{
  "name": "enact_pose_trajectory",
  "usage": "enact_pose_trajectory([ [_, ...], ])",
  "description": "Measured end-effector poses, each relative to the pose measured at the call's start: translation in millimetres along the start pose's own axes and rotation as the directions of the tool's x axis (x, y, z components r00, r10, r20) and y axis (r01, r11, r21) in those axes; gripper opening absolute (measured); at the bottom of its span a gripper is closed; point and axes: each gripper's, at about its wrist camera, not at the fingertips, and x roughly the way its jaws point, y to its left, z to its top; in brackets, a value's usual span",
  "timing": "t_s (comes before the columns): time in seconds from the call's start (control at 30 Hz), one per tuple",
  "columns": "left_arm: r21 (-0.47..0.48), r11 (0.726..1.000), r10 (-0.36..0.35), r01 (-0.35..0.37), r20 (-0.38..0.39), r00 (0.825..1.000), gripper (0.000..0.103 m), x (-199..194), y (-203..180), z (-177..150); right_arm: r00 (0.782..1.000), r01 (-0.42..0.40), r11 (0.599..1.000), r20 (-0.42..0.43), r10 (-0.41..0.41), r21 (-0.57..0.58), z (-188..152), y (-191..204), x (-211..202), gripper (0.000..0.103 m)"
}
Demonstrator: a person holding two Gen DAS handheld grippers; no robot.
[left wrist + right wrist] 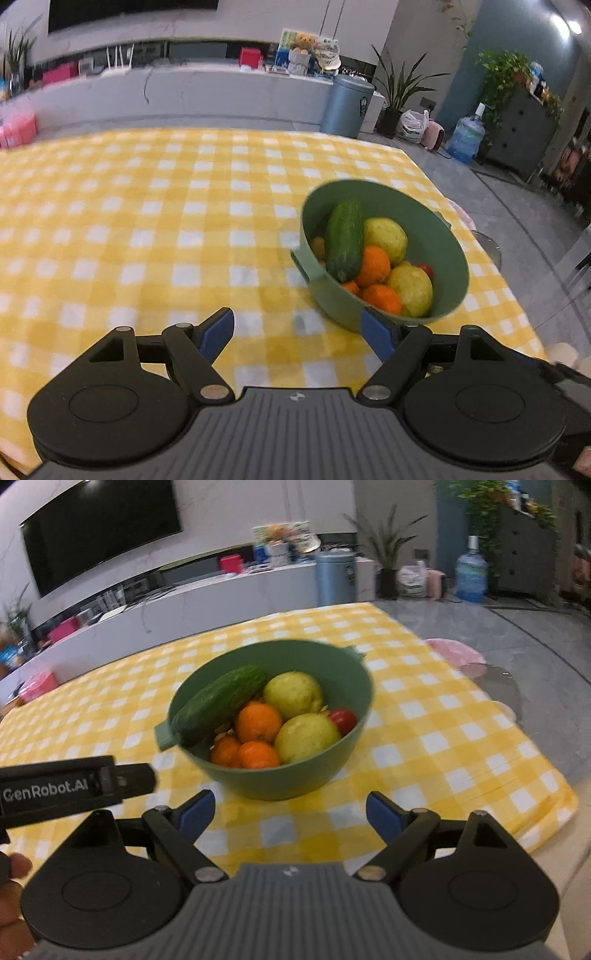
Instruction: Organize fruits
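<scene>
Both the left claw (297,328) and the right claw (290,812) stood wide apart, holding nothing. On the checked bench (443,738) sat one green bowl (332,672) with one cucumber (218,703), two lemons (293,694), three oranges (258,722) and one tomato (343,719).

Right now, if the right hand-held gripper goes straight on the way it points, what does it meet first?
Most likely the green bowl: its near wall sits dead ahead of the open right hand-held gripper, with only checked tablecloth before it. Depth is hard to judge, so it might touch the cloth first.
</scene>
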Motion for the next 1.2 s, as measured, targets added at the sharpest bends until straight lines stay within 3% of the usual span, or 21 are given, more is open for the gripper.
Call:
enact_pose_trajectory([
  [0.1,0.040,0.998,0.052,-0.053,0.027,0.998,0.091,-12,-9,11,1.000,0.000,0.999,-0.024,0.001,0.042,9,-2,-13,0.085],
  [0.27,0.091,0.991,0.091,-0.095,0.043,0.995,0.091,-28,-25,27,0.997,0.029,1.000,-0.070,-0.029,0.003,26,6,-39,0.085],
  [0.53,0.073,0.997,-0.008,0.010,-0.029,1.000,0.089,-35,-34,47,0.995,0.061,0.998,-0.083,-0.058,0.026,55,10,-73,0.085],
  [0.63,0.161,0.987,-0.026,0.026,-0.006,1.000,0.089,-41,-40,48,0.994,0.076,0.997,-0.076,-0.074,0.023,61,13,-85,0.084],
  [0.77,0.133,0.985,-0.111,0.111,-0.010,0.994,0.089,-49,-32,47,0.996,0.072,0.997,-0.058,-0.071,0.019,62,17,-103,0.084],
  [0.9,0.156,0.985,-0.074,0.073,-0.003,0.997,0.089,-53,-34,44,0.995,0.082,0.997,-0.059,-0.082,0.007,59,24,-111,0.082],
  [1.03,0.144,0.986,-0.081,0.082,-0.011,0.997,0.089,-57,-32,44,0.997,0.052,0.998,-0.056,-0.051,0.029,55,27,-115,0.080],
  [1.2,0.137,0.989,-0.060,0.061,-0.009,0.998,0.089,-61,-28,43,0.997,0.074,0.997,-0.040,-0.073,0.007,53,36,-120,0.080],
])
